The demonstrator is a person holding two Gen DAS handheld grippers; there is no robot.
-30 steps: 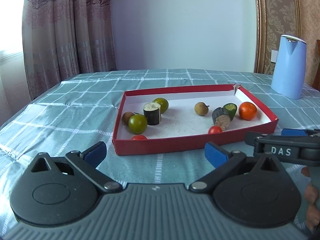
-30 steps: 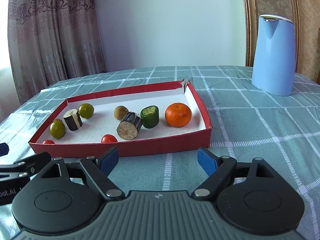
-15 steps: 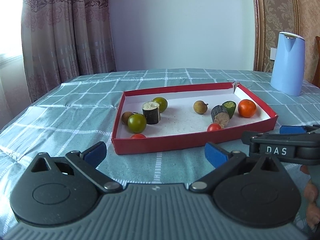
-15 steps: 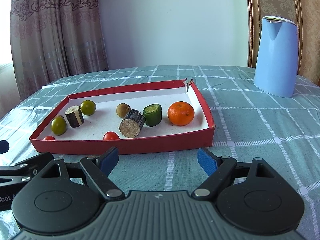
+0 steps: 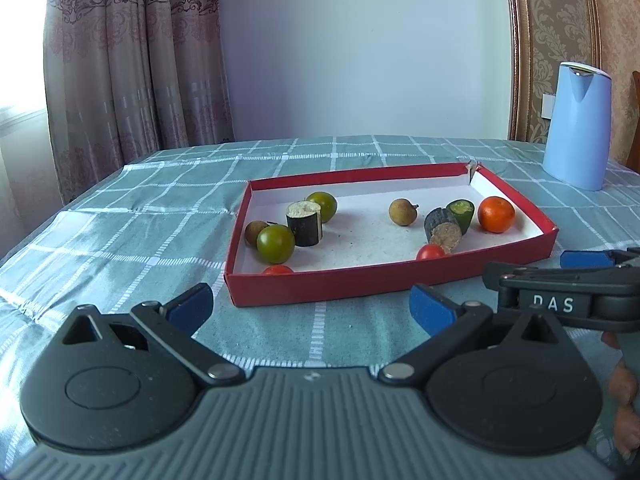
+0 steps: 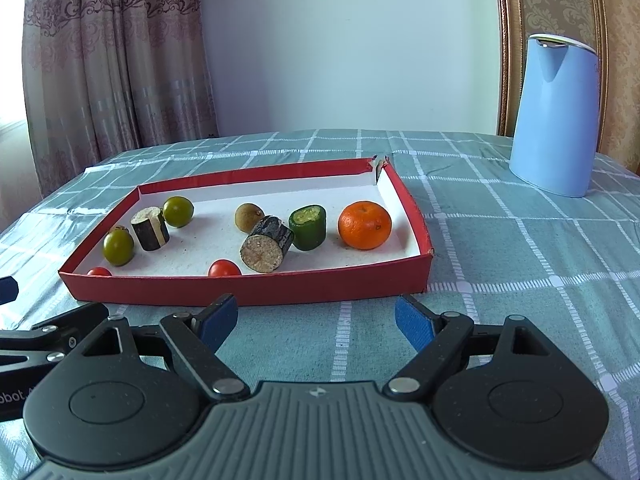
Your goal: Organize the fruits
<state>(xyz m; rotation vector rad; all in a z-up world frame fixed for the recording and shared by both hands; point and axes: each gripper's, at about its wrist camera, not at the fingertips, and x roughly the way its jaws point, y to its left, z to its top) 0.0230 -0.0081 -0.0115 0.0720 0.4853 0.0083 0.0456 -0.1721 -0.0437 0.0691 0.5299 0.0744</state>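
Observation:
A shallow red tray [image 5: 360,286] [image 6: 248,290] with a white floor lies on the checked cloth. It holds an orange [image 5: 496,214] [image 6: 364,225], two green round fruits [image 5: 275,243] [image 6: 178,211], two brown longans [image 5: 402,211] [image 6: 249,218], two cherry tomatoes [image 5: 430,251] [image 6: 224,268], two dark cut stubs [image 5: 303,223] [image 6: 266,245] and a green cut piece [image 5: 461,213] [image 6: 308,227]. My left gripper [image 5: 310,306] stands open in front of the tray's near wall, holding nothing. My right gripper [image 6: 316,316] is open too, just short of the tray.
A tall blue jug [image 5: 576,126] [image 6: 554,114] stands on the table at the back right. Curtains [image 5: 132,56] hang behind the table's left side. The green checked tablecloth [image 6: 520,248] spreads to the right of the tray. A person's fingers [image 5: 624,396] show at the right edge.
Both views have risen and pulled back slightly, so the tray sits a little lower and smaller. The fruits have not moved and both grippers remain open.

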